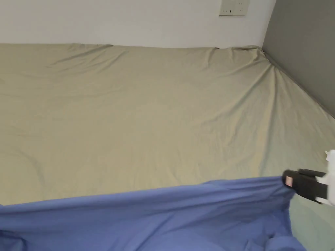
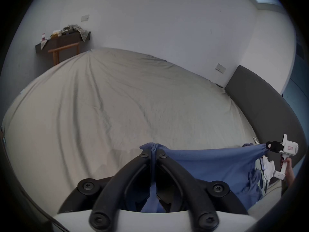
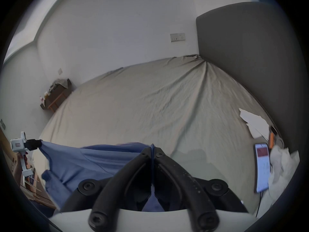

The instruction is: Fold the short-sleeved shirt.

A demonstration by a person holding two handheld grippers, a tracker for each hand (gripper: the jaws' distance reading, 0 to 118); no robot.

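- A bed point(image 1: 147, 108) in a beige sheet fills the scene, with a grey headboard point(image 1: 304, 49) along its right side.
- The blue shirt point(image 1: 163, 219) hangs stretched across the bed's near edge, its top edge pulled taut between the grippers.
- The right gripper point(image 3: 152, 149) has its jaws pressed together, pinching the shirt's right corner.
- The left gripper point(image 2: 153, 150) is likewise clamped on the left corner.
- A phone point(image 3: 262, 167) lies near the right edge.

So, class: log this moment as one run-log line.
left gripper: shut on shirt | right gripper: shut on shirt | shirt: stretched above bed
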